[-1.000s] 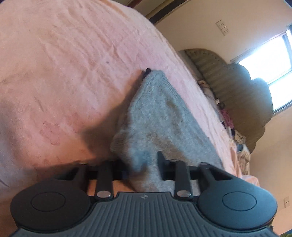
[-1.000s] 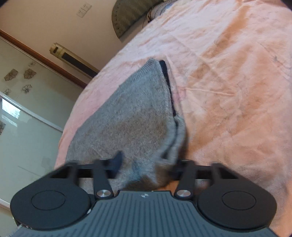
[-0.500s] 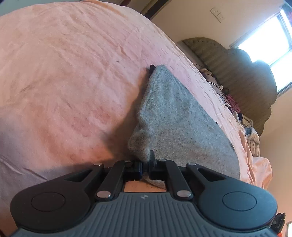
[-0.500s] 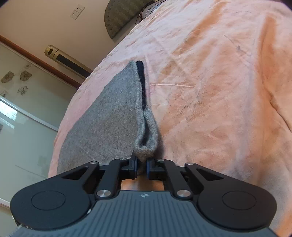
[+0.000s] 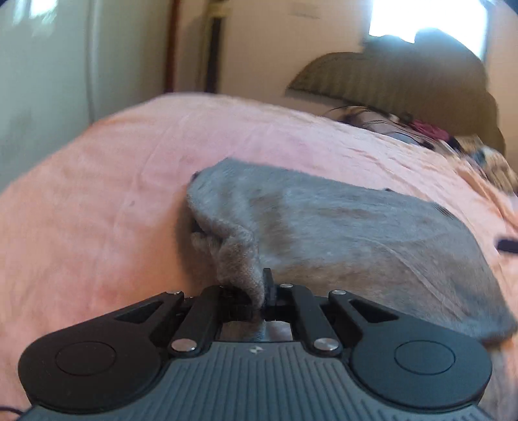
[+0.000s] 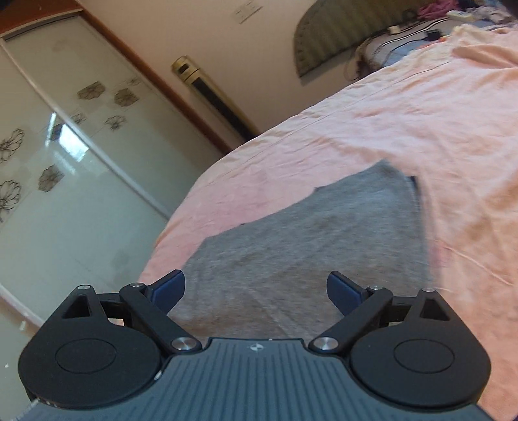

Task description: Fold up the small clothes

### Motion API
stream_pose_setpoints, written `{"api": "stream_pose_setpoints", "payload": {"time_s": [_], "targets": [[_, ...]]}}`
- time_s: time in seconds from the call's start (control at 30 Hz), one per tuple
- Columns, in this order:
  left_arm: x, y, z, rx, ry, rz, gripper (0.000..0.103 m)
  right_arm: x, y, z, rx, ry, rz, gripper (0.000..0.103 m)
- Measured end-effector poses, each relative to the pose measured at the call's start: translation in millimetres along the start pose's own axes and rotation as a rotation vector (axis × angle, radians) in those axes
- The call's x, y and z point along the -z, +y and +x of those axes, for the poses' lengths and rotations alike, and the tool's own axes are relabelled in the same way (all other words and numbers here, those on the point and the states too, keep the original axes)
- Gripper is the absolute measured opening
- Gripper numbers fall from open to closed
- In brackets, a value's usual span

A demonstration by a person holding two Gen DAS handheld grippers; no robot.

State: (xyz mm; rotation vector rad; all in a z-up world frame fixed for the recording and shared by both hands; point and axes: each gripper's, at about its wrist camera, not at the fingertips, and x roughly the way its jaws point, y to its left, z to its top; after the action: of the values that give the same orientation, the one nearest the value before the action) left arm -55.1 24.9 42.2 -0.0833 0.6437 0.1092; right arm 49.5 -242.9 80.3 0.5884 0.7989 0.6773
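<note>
Lying spread across the pink bed sheet, with one bunched corner lifted off it: a grey knitted garment, blurred in both views. Pinching that raised corner between pressed-together fingers: the left gripper, low over the bed. Hovering over the flat grey cloth with blue-tipped fingers spread wide and gripping nothing: the right gripper, with a padded headboard and a flower-patterned sliding door standing beyond the bed.
</note>
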Motion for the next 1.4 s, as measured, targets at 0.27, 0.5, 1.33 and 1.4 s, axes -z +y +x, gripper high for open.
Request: {"api": "stream_pose_setpoints", "payload": {"time_s": [0.27, 0.5, 1.33, 1.4], "targets": [[23.3, -59.1, -9.0, 0.055, -0.037, 0.306, 0.005, -23.4, 28.7, 121.3, -0.197, 0.306, 0.097, 0.094], [20.3, -57.8, -16.8, 0.049, -0.064, 0.329, 0.005, -15.9, 36.9, 186.6, -0.067, 0.447, 0.072, 0.086], [36.2, -243.0, 25.0, 0.372, -0.005, 0.652, 0.005, -80.5, -127.6, 24.4, 0.185, 0.212, 0.007, 0.023], [39.0, -243.5, 25.4, 0.367, -0.010, 0.660, 0.005, -75.8, -135.3, 20.0, 0.154, 0.183, 0.051, 0.037]]}}
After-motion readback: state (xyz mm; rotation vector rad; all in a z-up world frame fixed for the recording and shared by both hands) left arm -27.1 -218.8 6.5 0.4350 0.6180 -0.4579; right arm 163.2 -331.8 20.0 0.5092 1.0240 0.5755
